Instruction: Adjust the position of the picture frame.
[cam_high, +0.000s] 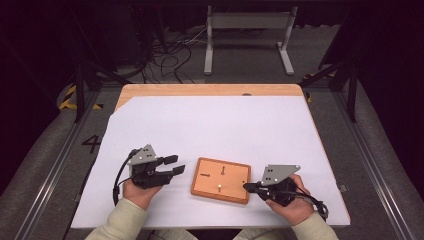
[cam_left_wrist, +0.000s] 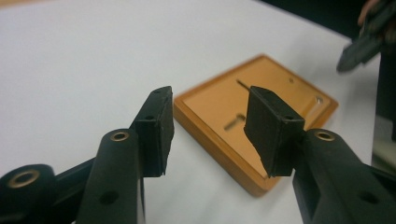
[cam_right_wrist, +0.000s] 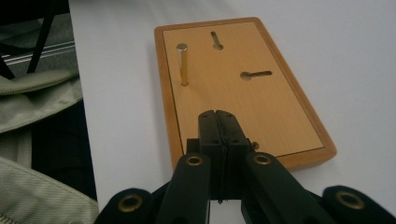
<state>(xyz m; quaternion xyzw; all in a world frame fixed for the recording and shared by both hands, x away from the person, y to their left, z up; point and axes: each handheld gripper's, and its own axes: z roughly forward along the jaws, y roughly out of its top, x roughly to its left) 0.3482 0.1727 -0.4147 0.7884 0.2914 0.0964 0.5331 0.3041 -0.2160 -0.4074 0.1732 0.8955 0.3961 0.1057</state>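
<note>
One wooden board (cam_high: 221, 180), rectangular w/ raised rim, lying flat on white table cover (cam_high: 215, 125) between the two grippers. Two grippers: left gripper (cam_high: 173, 165) w/ jaws apart, nothing between pads, well short of board's near edge in high view; in left gripper view board (cam_left_wrist: 254, 121) sits beyond and between the jaw tips, partly behind right-hand pad. Right gripper (cam_high: 246, 187) w/ jaws pressed together, nothing held, tips just at board's right edge; in right gripper view tips (cam_right_wrist: 218, 116) overlap board's near end, contact w/ surface not clear. On board: one brass-coloured peg (cam_right_wrist: 181, 64) upright, ahead and left of closed jaws, standing in a slot (cam_right_wrist: 185, 70); peg's long axis vertical, top end pointing up. Two more slots, both w/ round end: one (cam_right_wrist: 216, 40) far ahead near board's far end, running roughly along jaw direction; one (cam_right_wrist: 255, 74) ahead-right, running crosswise. One small dark spot (cam_right_wrist: 255, 145) just right of jaw tips, near board corner, hole or screw, can't tell. Board's long axis in right gripper view running away from jaws, tilted slightly left; in high view running left-right, slightly skewed. Two hands (cam_high: 137, 192), pale sleeves cut off at bottom edge. Hard to read: left gripper view blurred on far part of board, peg there just a pale glint; other gripper (cam_left_wrist: 362, 44) top right cut off, dark. Near strip of board hidden behind closed jaws in right gripper view.
</note>
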